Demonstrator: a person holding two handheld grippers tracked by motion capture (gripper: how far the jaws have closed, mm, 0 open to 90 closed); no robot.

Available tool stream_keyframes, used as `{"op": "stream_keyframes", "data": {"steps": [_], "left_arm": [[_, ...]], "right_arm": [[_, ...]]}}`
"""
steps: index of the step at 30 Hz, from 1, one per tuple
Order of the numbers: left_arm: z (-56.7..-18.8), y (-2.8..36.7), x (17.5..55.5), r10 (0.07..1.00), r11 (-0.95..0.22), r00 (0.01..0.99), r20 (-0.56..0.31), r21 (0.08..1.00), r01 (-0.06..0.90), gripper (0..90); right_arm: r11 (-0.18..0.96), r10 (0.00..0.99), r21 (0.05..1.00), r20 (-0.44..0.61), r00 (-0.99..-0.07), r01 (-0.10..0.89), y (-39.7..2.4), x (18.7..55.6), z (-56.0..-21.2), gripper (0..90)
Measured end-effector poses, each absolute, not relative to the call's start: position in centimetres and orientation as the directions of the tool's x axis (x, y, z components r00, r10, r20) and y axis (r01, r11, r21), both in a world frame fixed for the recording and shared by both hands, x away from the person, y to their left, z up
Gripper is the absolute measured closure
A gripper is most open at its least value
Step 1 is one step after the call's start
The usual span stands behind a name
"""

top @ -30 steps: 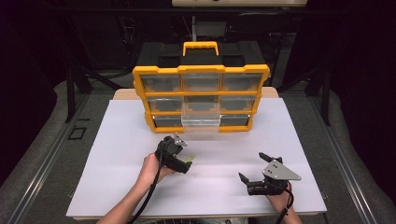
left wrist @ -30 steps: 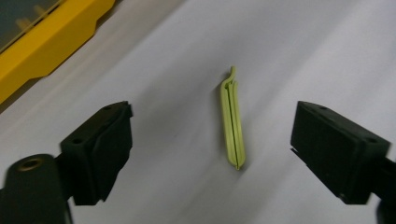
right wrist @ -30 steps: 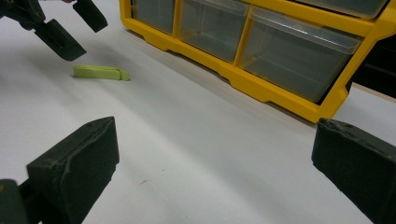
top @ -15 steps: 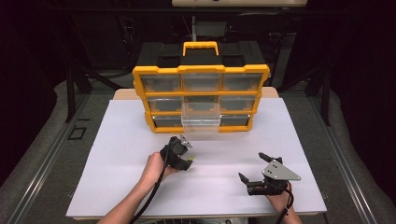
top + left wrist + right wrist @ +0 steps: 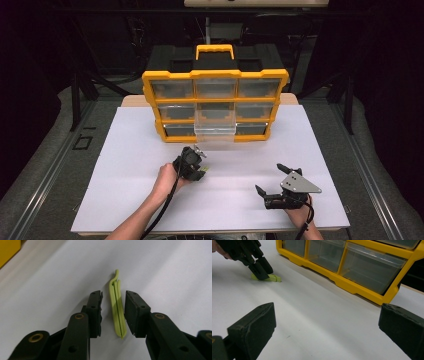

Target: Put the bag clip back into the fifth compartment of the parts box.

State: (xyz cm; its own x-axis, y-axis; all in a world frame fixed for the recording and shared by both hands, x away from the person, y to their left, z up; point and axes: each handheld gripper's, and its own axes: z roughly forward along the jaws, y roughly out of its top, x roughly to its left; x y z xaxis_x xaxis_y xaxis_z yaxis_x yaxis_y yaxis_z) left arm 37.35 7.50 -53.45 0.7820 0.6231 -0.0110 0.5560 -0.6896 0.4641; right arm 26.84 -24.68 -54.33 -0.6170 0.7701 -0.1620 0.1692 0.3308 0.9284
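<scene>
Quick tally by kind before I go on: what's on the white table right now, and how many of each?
Yellow drawer organizer: 1
Clear drawers in it, nine in a three-by-three grid, the bottom-middle one pulled out: 9
Light green clip, lying between the left tongs: 1
Handheld tongs, left and right: 2
Total: 13

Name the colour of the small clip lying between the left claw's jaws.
Pale yellow-green; the clip shows best in the left gripper view, lying on the white table.
</scene>
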Motion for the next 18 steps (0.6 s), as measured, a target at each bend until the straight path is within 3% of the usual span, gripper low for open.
{"op": "stream_keyframes", "data": {"steps": [10,18], "left_arm": [[-53.6,6.8,37.2,0.624,-0.691,0.781,-0.015,0.455,0.561,79.4],[-53.2,6.4,37.4,0.619,-0.712,0.785,-0.011,0.413,0.568,80.2]], "right_arm": [[0.335,0.770,0.926,-0.163,-0.617,0.173,-24.5,26.9,-54.4,1.0],[0.333,0.768,0.927,-0.162,-0.619,0.170,-24.6,26.8,-54.3,2.1]]}}
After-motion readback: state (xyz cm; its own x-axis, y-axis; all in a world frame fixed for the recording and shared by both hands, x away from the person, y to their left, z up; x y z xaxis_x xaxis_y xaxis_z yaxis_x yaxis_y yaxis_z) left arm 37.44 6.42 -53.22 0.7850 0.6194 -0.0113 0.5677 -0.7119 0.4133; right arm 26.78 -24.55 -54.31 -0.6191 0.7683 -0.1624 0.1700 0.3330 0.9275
